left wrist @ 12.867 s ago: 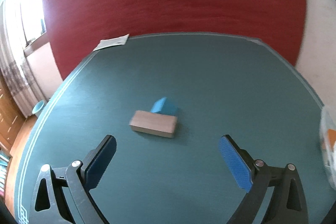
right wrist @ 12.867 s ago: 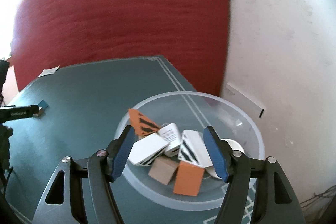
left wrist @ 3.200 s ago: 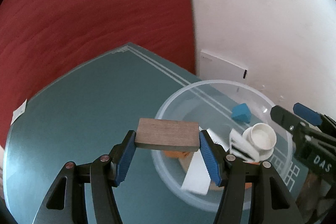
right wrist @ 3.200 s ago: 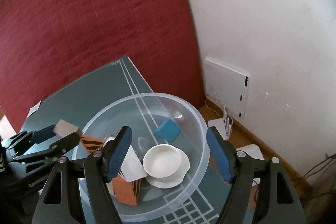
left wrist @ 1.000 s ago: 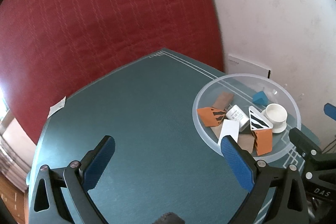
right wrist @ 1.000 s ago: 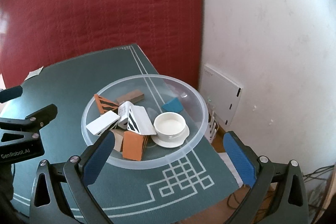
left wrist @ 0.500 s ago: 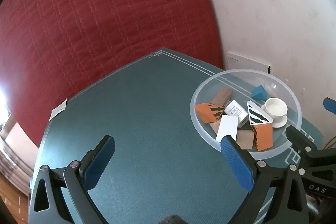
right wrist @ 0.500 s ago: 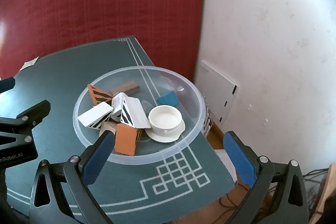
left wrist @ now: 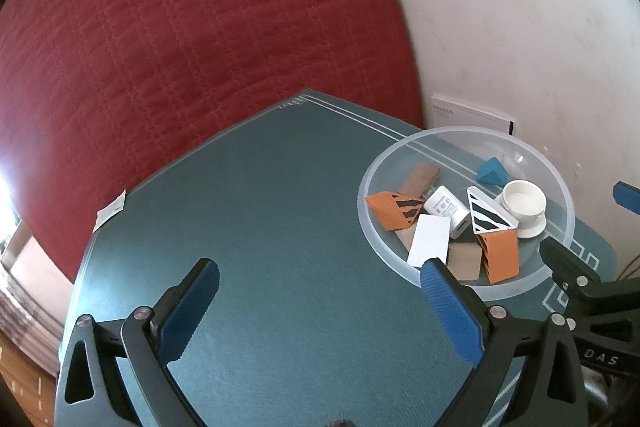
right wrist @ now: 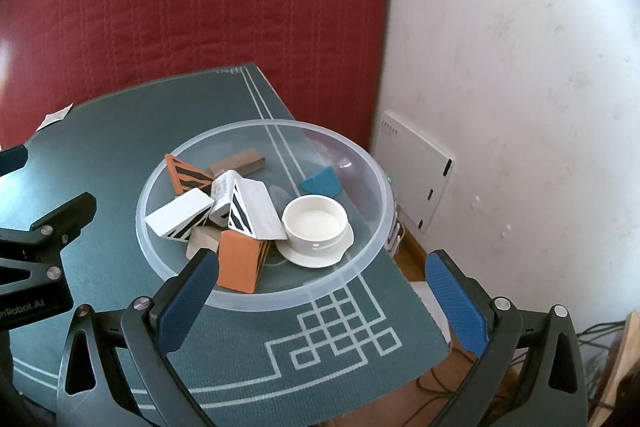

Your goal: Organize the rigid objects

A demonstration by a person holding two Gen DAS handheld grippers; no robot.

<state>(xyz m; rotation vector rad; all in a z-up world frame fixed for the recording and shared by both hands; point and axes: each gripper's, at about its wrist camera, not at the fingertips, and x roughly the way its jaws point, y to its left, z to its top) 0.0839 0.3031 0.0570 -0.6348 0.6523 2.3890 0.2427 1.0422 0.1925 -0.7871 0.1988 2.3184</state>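
From where I sit, the sorting looks all but finished: the clear bowl (right wrist: pixel 362 163) at the table's (left wrist: pixel 280 207) two o'clock corner holds every piece I can see, among them the wooden block (right wrist: pixel 239 161), blue wedge (right wrist: pixel 322 182), white cup (right wrist: pixel 315 220) and striped orange and white blocks. My left gripper (left wrist: pixel 318 301) and right gripper (right wrist: pixel 320 297) both hang spread wide, gripping nothing. Only a paper scrap (left wrist: pixel 110 209) lies at the table's ten o'clock edge; I judge nothing rigid is left.
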